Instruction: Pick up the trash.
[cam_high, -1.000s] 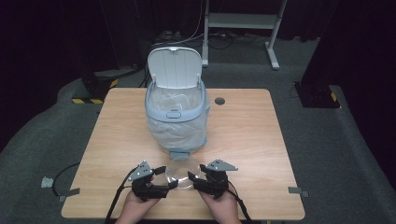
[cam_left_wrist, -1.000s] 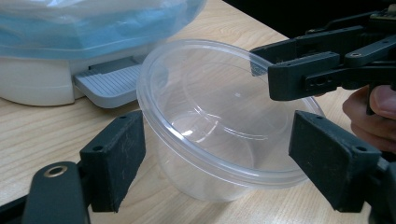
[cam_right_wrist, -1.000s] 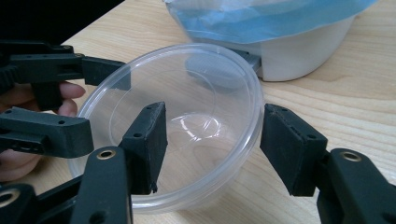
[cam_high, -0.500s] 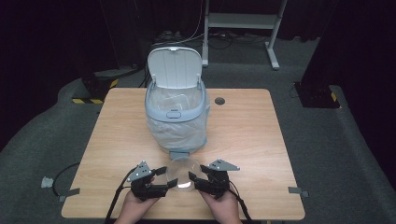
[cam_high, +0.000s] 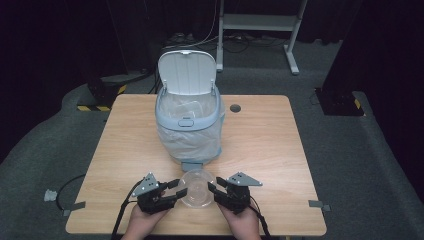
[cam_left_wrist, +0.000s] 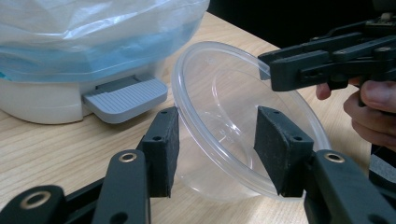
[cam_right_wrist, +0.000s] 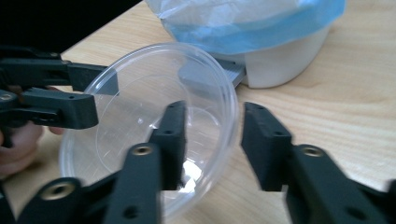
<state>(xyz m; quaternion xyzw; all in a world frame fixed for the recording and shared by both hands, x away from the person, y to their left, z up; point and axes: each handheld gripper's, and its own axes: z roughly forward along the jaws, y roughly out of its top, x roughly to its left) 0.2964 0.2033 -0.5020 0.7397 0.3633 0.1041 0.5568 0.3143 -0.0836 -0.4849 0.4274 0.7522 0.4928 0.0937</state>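
On the wooden desk (cam_high: 125, 150), a clear plastic bowl (cam_high: 196, 187) sits between left gripper (cam_high: 179, 192) and right gripper (cam_high: 214, 189); both jaws straddle its rim, half-open, just been closing. Next: clamp, then lift toward the pedal bin (cam_high: 187, 125).

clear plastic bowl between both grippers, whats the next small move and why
Probably close both grippers onto the rim of the clear round plastic bowl. The left gripper and right gripper each straddle the rim, jaws just been closing, pads not yet pressing. Then lift toward the open pale blue lined bin.
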